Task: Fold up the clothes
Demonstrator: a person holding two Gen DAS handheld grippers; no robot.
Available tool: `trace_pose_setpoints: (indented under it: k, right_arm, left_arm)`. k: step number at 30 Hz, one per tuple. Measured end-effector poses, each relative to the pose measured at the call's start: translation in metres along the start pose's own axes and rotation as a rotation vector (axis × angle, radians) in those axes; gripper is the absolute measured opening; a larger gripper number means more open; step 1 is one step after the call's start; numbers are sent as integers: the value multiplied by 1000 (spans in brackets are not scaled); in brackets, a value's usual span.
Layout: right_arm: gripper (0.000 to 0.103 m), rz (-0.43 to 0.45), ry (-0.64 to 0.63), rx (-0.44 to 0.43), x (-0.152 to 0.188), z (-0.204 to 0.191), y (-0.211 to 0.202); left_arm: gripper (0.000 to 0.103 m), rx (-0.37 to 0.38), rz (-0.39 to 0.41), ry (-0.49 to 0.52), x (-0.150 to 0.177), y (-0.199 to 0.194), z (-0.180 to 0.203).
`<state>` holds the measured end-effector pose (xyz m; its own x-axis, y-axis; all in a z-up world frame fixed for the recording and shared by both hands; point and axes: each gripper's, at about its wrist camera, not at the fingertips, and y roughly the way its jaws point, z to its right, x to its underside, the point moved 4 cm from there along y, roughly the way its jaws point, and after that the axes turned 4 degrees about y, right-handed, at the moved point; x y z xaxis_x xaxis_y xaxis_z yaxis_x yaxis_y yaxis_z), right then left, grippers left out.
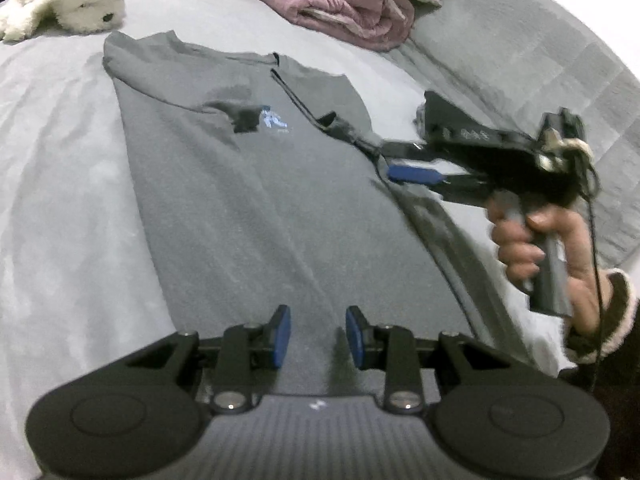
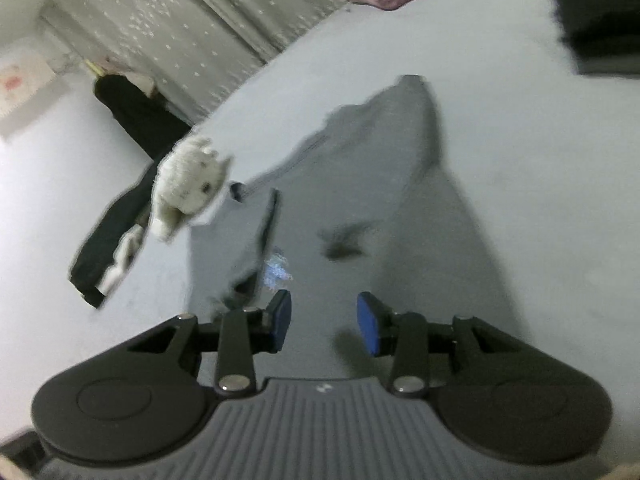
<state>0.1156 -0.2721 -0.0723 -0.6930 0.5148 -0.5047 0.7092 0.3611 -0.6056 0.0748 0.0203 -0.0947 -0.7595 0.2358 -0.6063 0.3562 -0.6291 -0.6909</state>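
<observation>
On the far left of the bed, a white plush toy lies on the pale sheet, well apart from the grey shirt. The shirt is spread flat across the middle of the bed, collar at the far end, a small blue logo on its chest and one sleeve folded in over the front. The left gripper hovers near the shirt's near hem, its blue pads parted with nothing between them. To the right, the right gripper reaches over the shirt's right edge, held by a hand in a fleece-cuffed sleeve; its own camera shows its jaws apart and empty above the shirt. A pink blanket is bundled at the far right.
</observation>
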Motion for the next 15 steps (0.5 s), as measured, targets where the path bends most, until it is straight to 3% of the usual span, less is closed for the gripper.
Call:
trace_pose_setpoints:
  k: [4, 11, 15]
  right_arm:
    - [30, 19, -122, 60, 22, 2, -16]
    - [35, 110, -292, 120, 15, -16, -10]
    - [35, 111, -345, 146, 3, -22, 15]
  left_arm:
    - [32, -28, -12, 28, 0, 4, 5]
    - [34, -47, -8, 32, 0, 5, 12]
    - [34, -53, -5, 32, 1, 5, 16]
